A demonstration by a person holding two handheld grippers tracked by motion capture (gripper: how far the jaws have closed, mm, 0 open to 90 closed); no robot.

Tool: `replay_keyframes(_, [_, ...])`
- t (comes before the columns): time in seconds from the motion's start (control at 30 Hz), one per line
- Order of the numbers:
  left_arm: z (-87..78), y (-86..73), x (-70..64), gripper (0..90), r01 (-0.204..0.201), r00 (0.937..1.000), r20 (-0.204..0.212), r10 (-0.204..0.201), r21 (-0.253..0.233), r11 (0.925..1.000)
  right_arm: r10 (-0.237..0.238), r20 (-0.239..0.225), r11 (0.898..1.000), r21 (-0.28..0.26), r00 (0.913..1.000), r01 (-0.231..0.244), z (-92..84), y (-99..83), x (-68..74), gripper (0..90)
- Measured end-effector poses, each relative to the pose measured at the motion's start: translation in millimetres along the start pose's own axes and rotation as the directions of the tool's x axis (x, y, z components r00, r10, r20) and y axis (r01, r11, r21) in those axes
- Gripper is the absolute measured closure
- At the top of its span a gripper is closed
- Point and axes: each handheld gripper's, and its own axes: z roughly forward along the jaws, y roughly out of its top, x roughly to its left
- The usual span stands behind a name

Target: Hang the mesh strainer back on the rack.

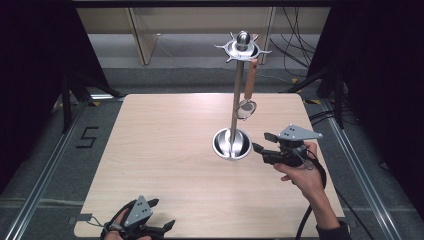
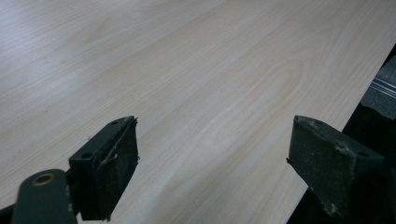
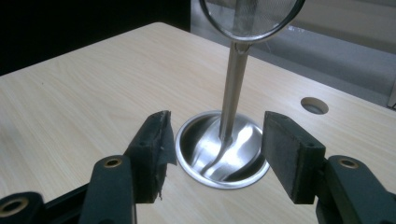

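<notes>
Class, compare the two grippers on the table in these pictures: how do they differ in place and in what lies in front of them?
The left gripper sits at the table's near edge, while the right gripper is held farther in, beside the metal stand's bowl base. The left gripper faces bare wood; the right gripper faces that base, with a hanging strainer above. Both stand open, holding nothing.

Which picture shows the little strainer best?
The high view: the whole strainer hangs from the stand, wooden handle up. The right gripper view catches its mesh bowl, cut off. The left gripper view looks across the bare table.
</notes>
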Motion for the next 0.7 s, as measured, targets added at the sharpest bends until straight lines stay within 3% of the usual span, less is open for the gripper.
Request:
replay_keyframes(0.1, [0.0, 0.9, -0.8, 15.4, 0.006, 1.0, 0.002, -0.006, 0.0, 1.0, -0.009, -0.008, 1.0, 0.014, 0.9999, 0.01, 2.3, -3.8, -0.1, 43.5])
replay_keyframes(0.13, [-0.9, 1.1, 0.6, 15.4, -0.021, 0.9997, -0.009, 0.021, 0.004, 0.9998, 0.003, -0.01, 1.0, 0.019, 0.9999, -0.003, 3.1, -5.2, 0.7, 43.4])
replay_keyframes(0.17, [-1.1, 1.4, 1.3, 15.4, -0.03, 0.9994, -0.016, 0.03, 0.004, 0.9995, -0.01, -0.002, 1.0, 0.015, 1.0, 0.01, 4.4, -6.2, -0.8, 43.4])
replay_keyframes(0.2, [-1.3, 1.2, 1.0, 15.4, -0.023, 0.9996, -0.018, 0.023, 0.004, 0.9997, 0.004, -0.008, 1.0, 0.031, 1.0, -0.004, 4.7, -7.0, 0.3, 43.4])
replay_keyframes(0.23, [-0.9, 1.3, 1.5, 15.4, -0.032, 0.9994, -0.011, 0.032, -0.015, 0.9994, 0.002, -0.007, 1.0, 0.027, 1.0, -0.002, 5.6, -7.9, 0.1, 43.3])
replay_keyframes(0.27, [-1.9, 1.2, 2.8, 15.4, -0.049, 0.9987, -0.015, 0.049, 0.0, 0.9988, 0.012, -0.008, 0.999, 0.03, 0.9999, -0.012, 6.1, -9.5, 1.2, 43.3])
replay_keyframes(0.3, [-1.2, 0.2, 0.0, 15.4, -0.007, 0.9999, -0.011, 0.007, -0.003, 1.0, 0.002, -0.013, 0.999, 0.032, 0.9999, -0.002, 6.9, -10.5, 1.3, 43.3])
replay_keyframes(0.33, [-2.6, 0.4, 1.9, 15.4, -0.036, 0.9992, -0.017, 0.036, 0.019, 0.9992, 0.003, -0.019, 0.999, 0.038, 0.9998, -0.002, 7.5, -11.2, 2.3, 43.3])
replay_keyframes(0.53, [-1.5, 0.0, 0.2, 15.4, -0.019, 0.9998, -0.007, 0.019, -0.007, 0.9998, 0.004, -0.039, 0.999, 0.053, 0.9992, -0.001, 11.6, -16.3, 7.3, 42.1])
replay_keyframes(0.57, [-3.0, 0.4, 1.8, 15.4, -0.039, 0.9991, -0.015, 0.039, 0.018, 0.9991, 0.006, -0.04, 0.998, 0.057, 0.9992, -0.003, 11.6, -17.2, 7.9, 41.9])
replay_keyframes(0.7, [-2.5, 0.1, 1.5, 15.4, -0.033, 0.9994, -0.012, 0.033, 0.009, 0.9994, 0.006, -0.042, 0.998, 0.068, 0.9991, -0.003, 14.4, -21.3, 9.6, 40.9])
